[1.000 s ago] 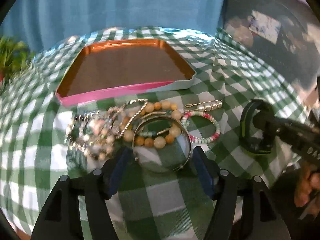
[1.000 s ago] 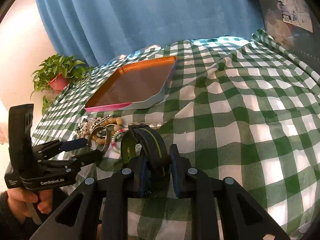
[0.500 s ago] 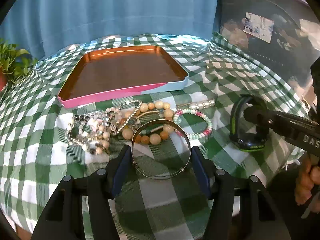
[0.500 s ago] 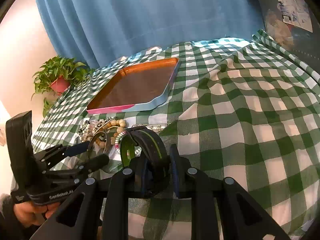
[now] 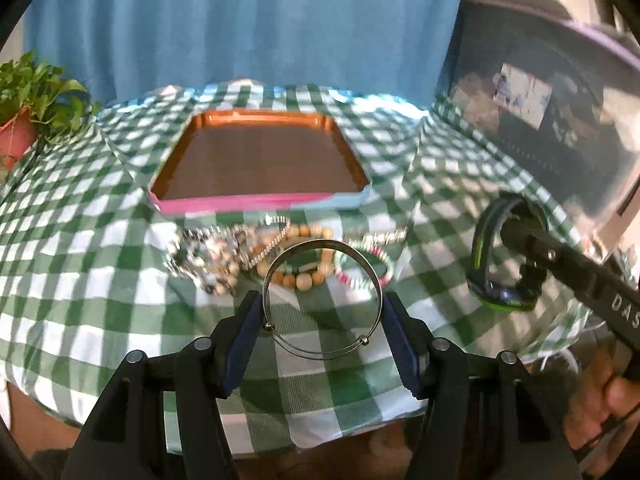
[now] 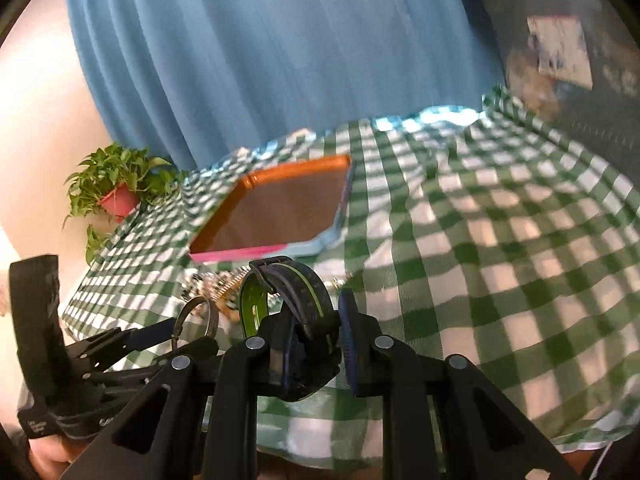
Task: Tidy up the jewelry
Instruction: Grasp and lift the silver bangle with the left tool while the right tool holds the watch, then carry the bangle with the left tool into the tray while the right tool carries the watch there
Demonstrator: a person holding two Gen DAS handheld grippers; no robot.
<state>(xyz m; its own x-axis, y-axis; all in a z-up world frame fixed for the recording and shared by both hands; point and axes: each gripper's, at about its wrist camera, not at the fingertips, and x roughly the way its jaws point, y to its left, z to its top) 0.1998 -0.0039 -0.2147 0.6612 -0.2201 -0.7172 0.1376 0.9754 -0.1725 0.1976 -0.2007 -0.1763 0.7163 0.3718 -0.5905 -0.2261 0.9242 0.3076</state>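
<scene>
My left gripper [image 5: 321,300] is shut on a thin silver bangle [image 5: 320,243], its blue pads pressing the ring's two sides and holding it above the checked cloth. Behind the bangle lies a pile of bead bracelets and chains [image 5: 296,278]. Farther back sits a shallow tray [image 5: 260,201] with a brown floor and a pink front rim, nothing in it. My right gripper [image 6: 316,332] is shut on a black wristband with green lining [image 6: 304,284], lifted off the table. From the left wrist view the wristband [image 5: 482,264] hangs at the right. The bangle [image 6: 192,302] shows at lower left.
A green-and-white checked cloth [image 6: 500,240] covers the table and drops off at the near edge. A potted plant [image 6: 116,188] stands at the far left, a blue curtain [image 5: 240,20] hangs behind, and dark furniture [image 5: 560,128] is at the right. A hand [image 5: 616,400] grips the right tool.
Both grippers have risen. The bangle has come up off the jewelry pile in the left gripper, and the wristband has come up off the cloth in the right one.
</scene>
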